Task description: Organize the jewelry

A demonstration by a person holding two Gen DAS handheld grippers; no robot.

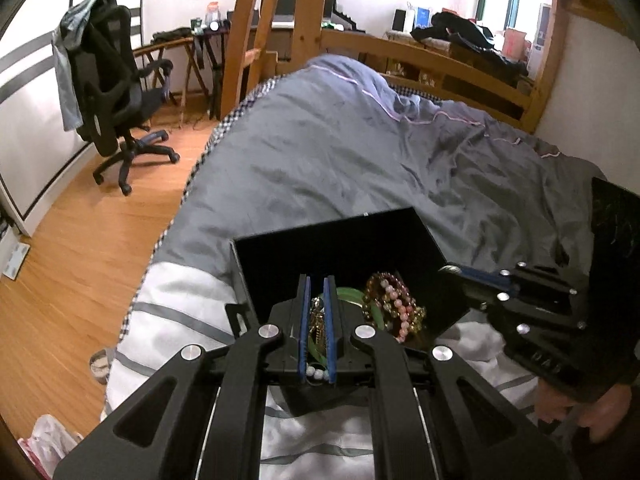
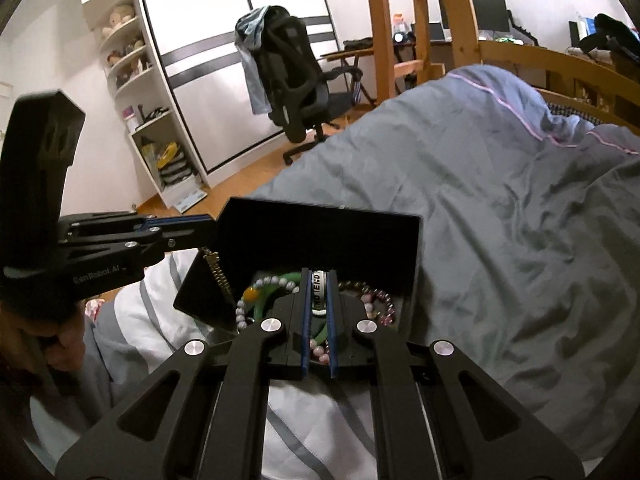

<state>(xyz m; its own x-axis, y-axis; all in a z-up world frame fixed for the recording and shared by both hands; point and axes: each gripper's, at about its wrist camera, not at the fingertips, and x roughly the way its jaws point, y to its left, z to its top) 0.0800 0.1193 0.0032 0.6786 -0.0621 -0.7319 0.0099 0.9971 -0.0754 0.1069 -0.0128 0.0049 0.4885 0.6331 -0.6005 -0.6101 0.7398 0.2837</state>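
A black open jewelry box (image 1: 344, 240) lies on the bed; it also shows in the right wrist view (image 2: 320, 236). Inside lie beaded bracelets (image 1: 394, 306), a green bangle (image 1: 348, 294) and a pale bead string (image 2: 256, 296). My left gripper (image 1: 319, 280) is shut on a gold chain (image 1: 318, 320) over the box's left side; in the right wrist view the chain (image 2: 218, 276) hangs from the left gripper (image 2: 200, 222). My right gripper (image 2: 319, 272) is shut on a white lettered band (image 2: 319, 292) above the box. It enters the left wrist view (image 1: 452, 270) from the right.
A grey duvet (image 1: 360, 148) covers the bed, with a white striped cover (image 1: 180, 312) under the box. A black office chair (image 1: 116, 96) stands on the wooden floor (image 1: 80, 240). A bed ladder (image 1: 256, 32), desk and shelves (image 2: 148, 120) are behind.
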